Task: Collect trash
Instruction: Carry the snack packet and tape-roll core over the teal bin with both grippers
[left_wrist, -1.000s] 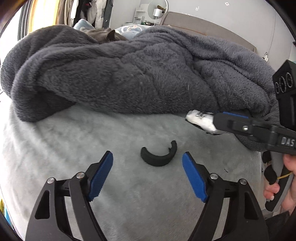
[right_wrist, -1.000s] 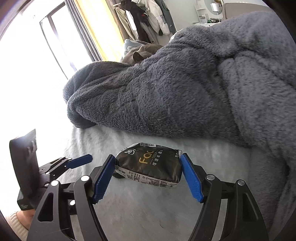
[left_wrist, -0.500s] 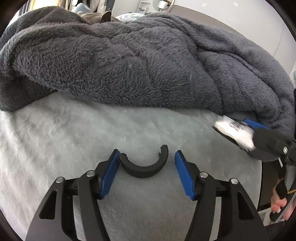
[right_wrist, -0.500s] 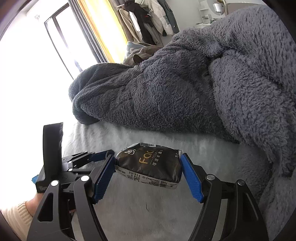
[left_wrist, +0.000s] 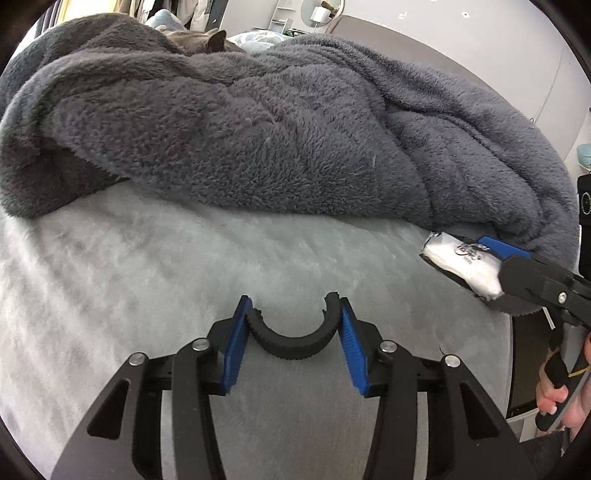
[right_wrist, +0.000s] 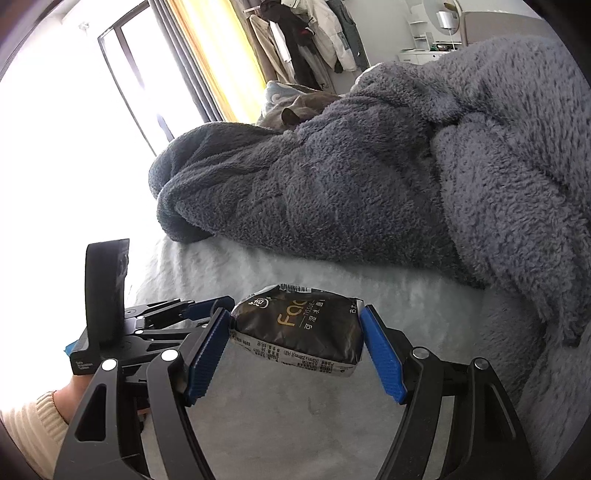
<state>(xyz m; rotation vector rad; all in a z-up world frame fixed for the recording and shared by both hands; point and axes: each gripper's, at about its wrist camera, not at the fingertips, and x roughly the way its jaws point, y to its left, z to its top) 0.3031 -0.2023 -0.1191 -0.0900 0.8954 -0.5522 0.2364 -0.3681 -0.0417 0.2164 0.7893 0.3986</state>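
Observation:
A black curved plastic piece (left_wrist: 295, 347), shaped like a broken ring, lies on the pale grey bed cover (left_wrist: 147, 266). My left gripper (left_wrist: 294, 310) is closing on it, and its blue pads (left_wrist: 236, 343) touch both ends of the piece. In the right wrist view that gripper (right_wrist: 199, 310) shows at the lower left, held by a hand in a cream sleeve (right_wrist: 33, 424). My right gripper (right_wrist: 295, 317) is shut on a black tissue pack (right_wrist: 299, 332) with gold lettering, held just above the bed. From the left wrist view the pack (left_wrist: 461, 262) shows its white side.
A thick dark grey fleece blanket (left_wrist: 258, 129) is heaped across the bed behind both grippers. A grey furry shape with an ear (left_wrist: 210, 38) lies beyond it. The bed's edge (left_wrist: 511, 350) drops off at the right. A bright window (right_wrist: 74, 129) and hanging clothes (right_wrist: 314, 33) stand far back.
My left gripper moved forward around the black curved piece and its jaws narrowed from wide apart until the pads met the piece's ends. The right gripper kept still with the tissue pack.

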